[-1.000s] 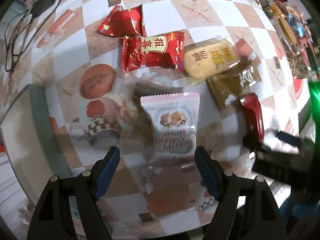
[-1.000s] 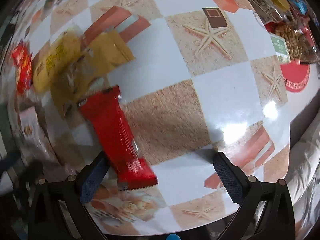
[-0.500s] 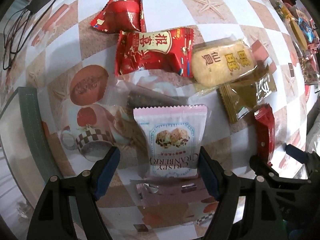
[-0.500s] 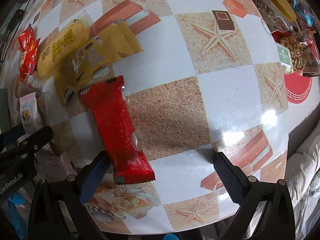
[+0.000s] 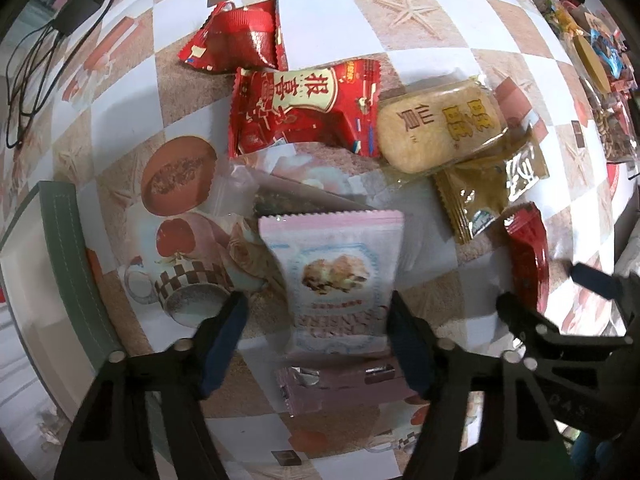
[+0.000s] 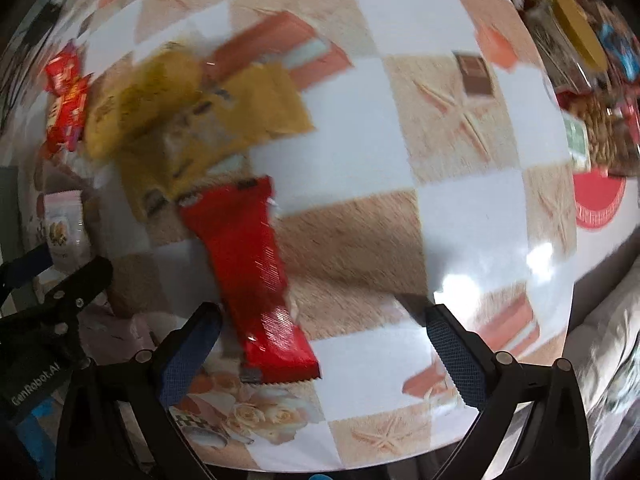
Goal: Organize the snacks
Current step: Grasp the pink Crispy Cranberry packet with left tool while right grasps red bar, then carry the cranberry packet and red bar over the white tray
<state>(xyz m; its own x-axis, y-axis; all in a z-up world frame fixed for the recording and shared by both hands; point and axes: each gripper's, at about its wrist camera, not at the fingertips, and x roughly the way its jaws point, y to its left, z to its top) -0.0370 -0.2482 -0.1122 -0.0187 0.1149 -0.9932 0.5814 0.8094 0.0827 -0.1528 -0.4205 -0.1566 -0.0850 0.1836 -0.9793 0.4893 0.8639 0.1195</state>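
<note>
A pink cranberry cookie packet (image 5: pixel 334 272) lies between the open jaws of my left gripper (image 5: pixel 316 336), its lower end level with the fingertips. Behind it lie a red Chinese-lettered packet (image 5: pixel 304 112), a crumpled red packet (image 5: pixel 236 38), a yellow rice-cracker packet (image 5: pixel 440 124) and a brown-gold packet (image 5: pixel 488 192). A long red bar packet (image 6: pixel 252 272) lies lengthwise, its near end between the open jaws of my right gripper (image 6: pixel 316 356), closer to the left finger. The bar also shows in the left wrist view (image 5: pixel 528 256), with my right gripper (image 5: pixel 556 292) at it.
A pinkish wrapper (image 5: pixel 340 384) lies under the left gripper. A green-edged tray (image 5: pixel 60 264) stands at the left. Black cables (image 5: pixel 44 40) lie far left. More snack bags (image 6: pixel 588 52) crowd the far right edge. The round table's rim (image 6: pixel 520 392) is near the right gripper.
My left gripper has moved forward, so the pink packet now reaches between its fingers. My right gripper has shifted left and forward over the red bar; its view is blurred by motion.
</note>
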